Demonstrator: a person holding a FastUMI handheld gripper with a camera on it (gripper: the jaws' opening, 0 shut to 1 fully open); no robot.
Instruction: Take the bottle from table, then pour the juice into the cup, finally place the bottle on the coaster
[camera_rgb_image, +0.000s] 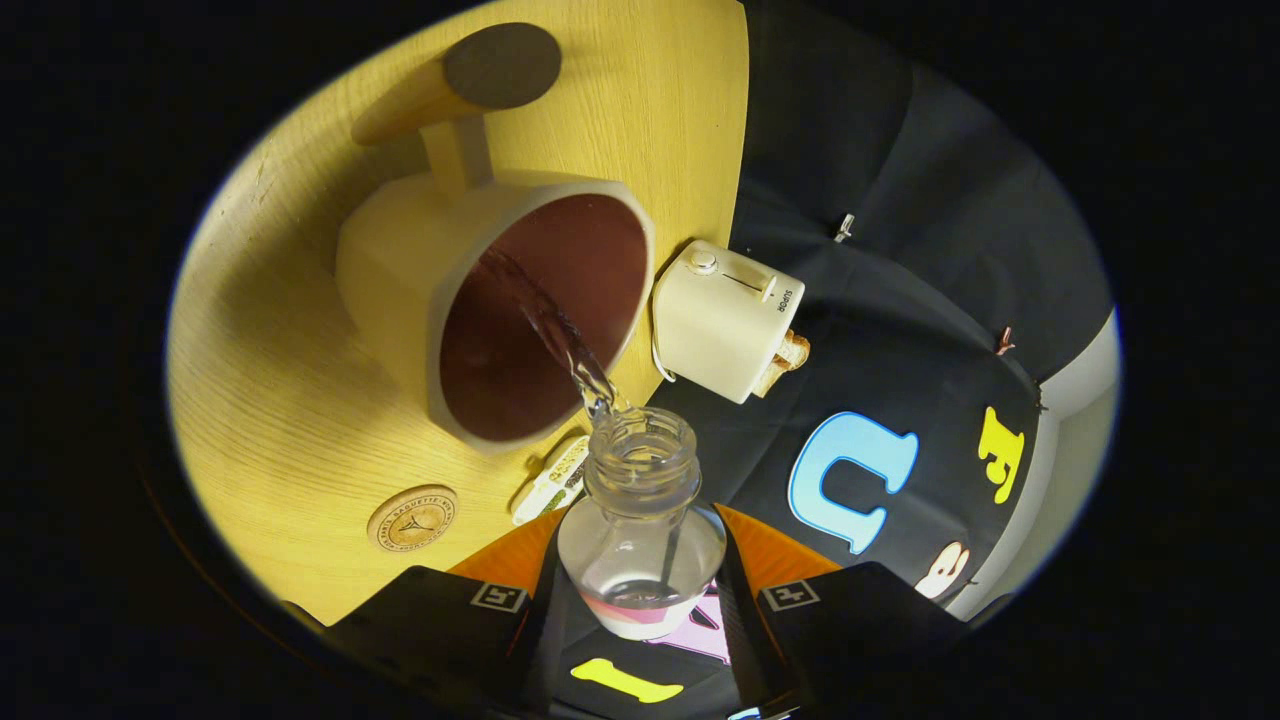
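My gripper (640, 590) is shut on a clear bottle (641, 540), which sits between the two orange-and-black fingers (500, 585) with its open neck pointing ahead. The bottle is tipped over, and a clear stream of liquid (555, 335) runs from its mouth into the cup. The cup (500, 300) is cream outside and dark red-brown inside, just ahead of the bottle's mouth on the yellow wooden table (270, 400). A small round wooden coaster (412, 517) lies on the table beside the left finger, short of the cup.
A cream toaster (725, 320) with bread in it stands at the table's edge beside the cup. A wooden cylinder with a dark round end (470, 80) lies beyond the cup. A small white-and-green packet (552, 480) lies by the bottle's neck.
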